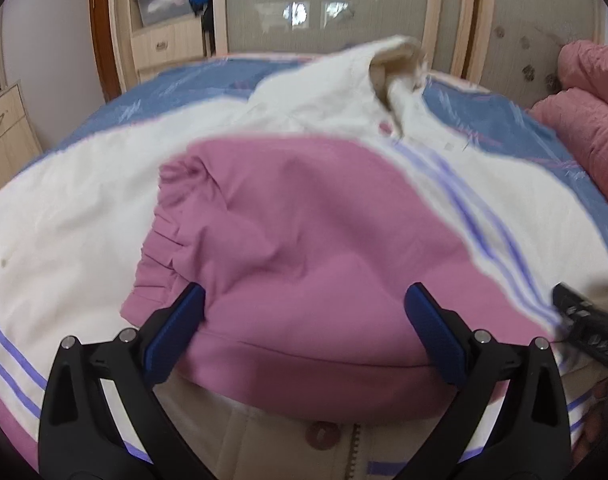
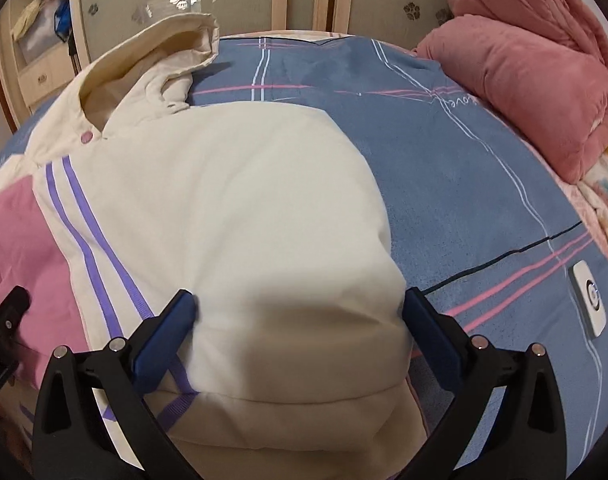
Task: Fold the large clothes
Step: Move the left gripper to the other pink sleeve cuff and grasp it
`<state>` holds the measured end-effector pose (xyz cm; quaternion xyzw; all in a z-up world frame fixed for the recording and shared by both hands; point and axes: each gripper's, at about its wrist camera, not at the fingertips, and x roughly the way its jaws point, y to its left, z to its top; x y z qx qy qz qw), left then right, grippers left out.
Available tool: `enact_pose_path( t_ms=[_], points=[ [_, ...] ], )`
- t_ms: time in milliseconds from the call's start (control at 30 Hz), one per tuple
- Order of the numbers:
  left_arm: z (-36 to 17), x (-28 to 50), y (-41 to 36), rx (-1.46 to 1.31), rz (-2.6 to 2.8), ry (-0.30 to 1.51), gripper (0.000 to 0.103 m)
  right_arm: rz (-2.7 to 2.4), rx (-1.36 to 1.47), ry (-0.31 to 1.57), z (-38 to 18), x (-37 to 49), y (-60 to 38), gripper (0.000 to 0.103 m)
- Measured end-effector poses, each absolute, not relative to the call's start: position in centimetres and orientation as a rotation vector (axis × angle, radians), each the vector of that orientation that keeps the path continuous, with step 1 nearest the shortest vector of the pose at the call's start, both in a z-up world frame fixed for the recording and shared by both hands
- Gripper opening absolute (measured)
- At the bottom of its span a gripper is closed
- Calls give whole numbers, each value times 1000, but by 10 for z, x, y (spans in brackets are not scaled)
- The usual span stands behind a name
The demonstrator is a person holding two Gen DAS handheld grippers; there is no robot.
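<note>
A large cream jacket (image 1: 84,220) with purple stripes and pink panels lies spread on the blue bed sheet (image 2: 464,160), its hood (image 2: 152,52) towards the far side. A pink sleeve (image 1: 304,220) is folded across the jacket's front, its gathered cuff at the left. My left gripper (image 1: 304,300) is open, its blue pads either side of the pink sleeve near the snap and zipper. My right gripper (image 2: 300,300) is open too, straddling a cream folded part (image 2: 264,220) at the jacket's right side. Each gripper's black body shows at the edge of the other's view.
A rolled pink quilt (image 2: 524,60) lies at the bed's far right. A small white device (image 2: 588,300) rests on the sheet near the right edge. Beyond the bed stand wardrobe sliding doors (image 1: 324,0), with wooden drawers (image 1: 4,132) at the left.
</note>
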<state>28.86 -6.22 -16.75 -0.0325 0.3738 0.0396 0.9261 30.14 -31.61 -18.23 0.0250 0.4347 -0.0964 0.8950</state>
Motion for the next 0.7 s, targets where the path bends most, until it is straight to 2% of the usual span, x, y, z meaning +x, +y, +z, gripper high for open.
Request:
enact_pose_path(
  t_ms=[133, 333, 400, 500, 567, 700],
  points=[
    [-138, 277, -43, -77, 68, 706, 101, -215, 21, 889, -180, 302, -308, 102],
    [-118, 266, 58, -94, 294, 681, 101, -222, 0, 891, -180, 302, -304, 102],
    [-119, 261, 114, -251, 375, 712, 101, -215, 3, 893, -181, 302, -305, 102],
    [-124, 236, 191, -630, 345, 697, 101, -208, 14, 890, -181, 302, -306, 102],
    [-126, 219, 222, -751, 325, 686, 101, -208, 11, 884, -182, 302, -305, 102],
    [-130, 191, 276, -815, 365, 682, 101, -212, 6, 873, -183, 300, -303, 102]
  ],
)
